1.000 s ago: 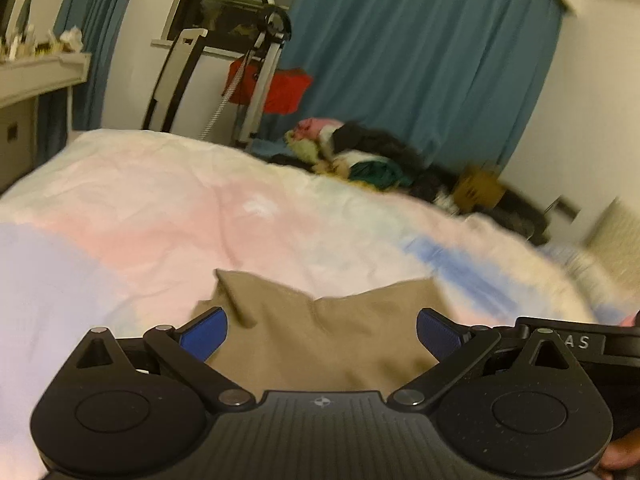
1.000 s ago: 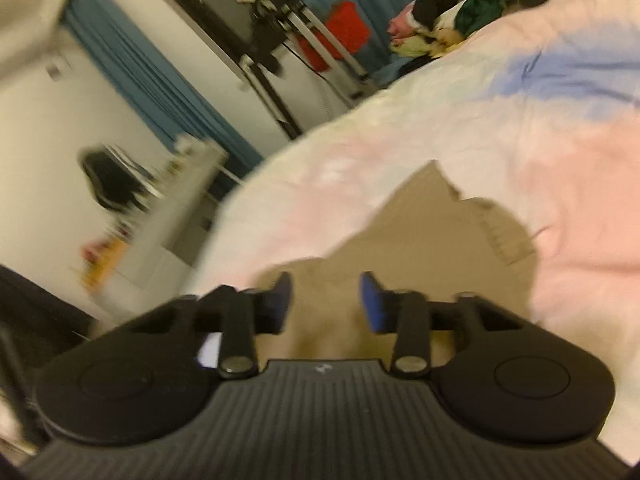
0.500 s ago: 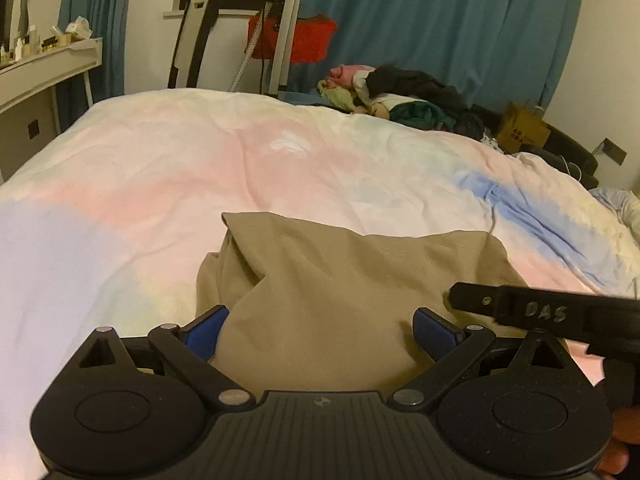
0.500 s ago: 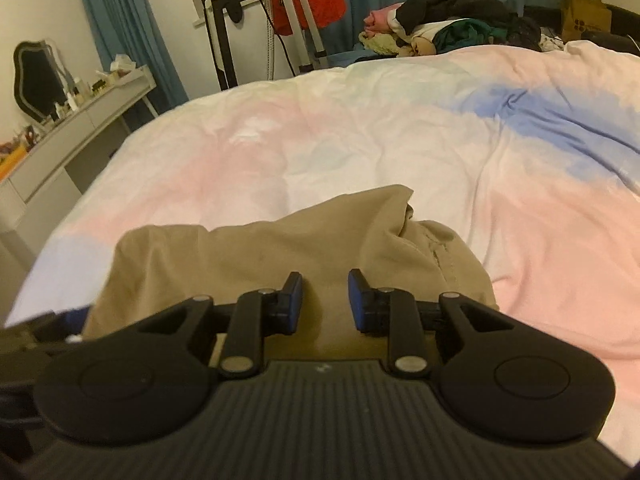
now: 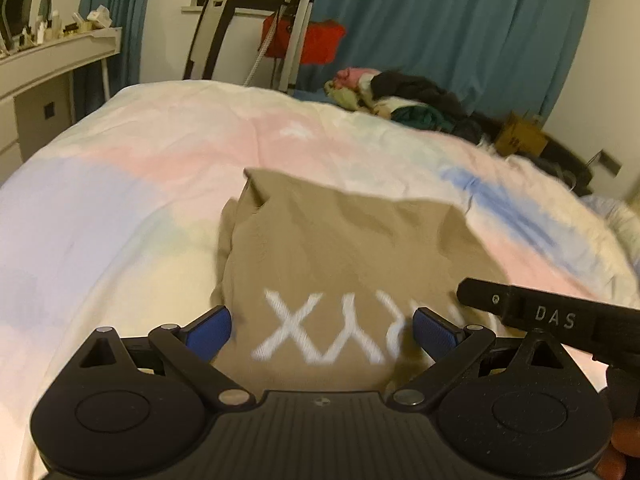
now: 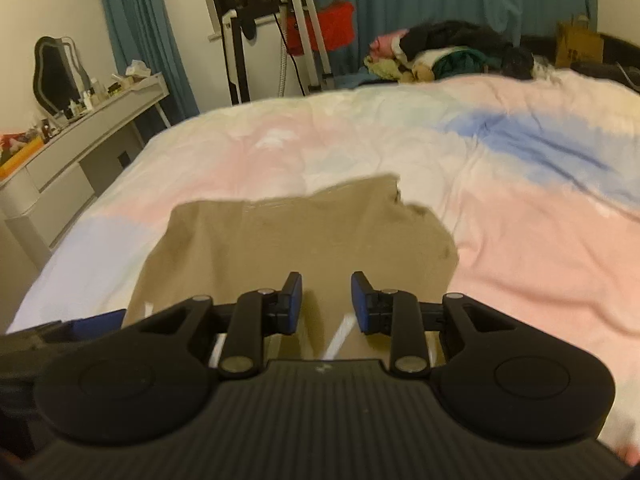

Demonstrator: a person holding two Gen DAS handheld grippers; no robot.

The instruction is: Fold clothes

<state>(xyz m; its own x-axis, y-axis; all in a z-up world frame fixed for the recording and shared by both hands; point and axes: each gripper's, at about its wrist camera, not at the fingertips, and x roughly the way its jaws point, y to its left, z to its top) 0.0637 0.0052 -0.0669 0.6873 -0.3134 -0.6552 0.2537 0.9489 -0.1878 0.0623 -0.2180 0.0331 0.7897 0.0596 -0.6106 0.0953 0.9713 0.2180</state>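
A tan garment (image 5: 340,248) with white lettering lies partly folded on the pastel duvet (image 5: 120,208). In the left wrist view my left gripper (image 5: 323,330) is open wide just over the garment's near edge, its blue pads on either side of the lettering. My right gripper (image 5: 540,316) shows as a black bar at the right of that view. In the right wrist view the same garment (image 6: 300,236) spreads ahead of my right gripper (image 6: 326,304), whose pads stand a narrow gap apart above the cloth and hold nothing. The left gripper's blue pad (image 6: 96,320) peeks in at lower left.
A heap of clothes (image 5: 400,96) sits at the bed's far end before blue curtains (image 5: 460,32). A white dresser (image 6: 80,148) with small items stands along the bed's left side. A tripod (image 6: 304,28) and a red bag (image 6: 332,24) are behind the bed.
Both views have pulled back toward the garment's near edge, so its white lettering now shows between the left pads. The finger gaps of both grippers look unchanged.
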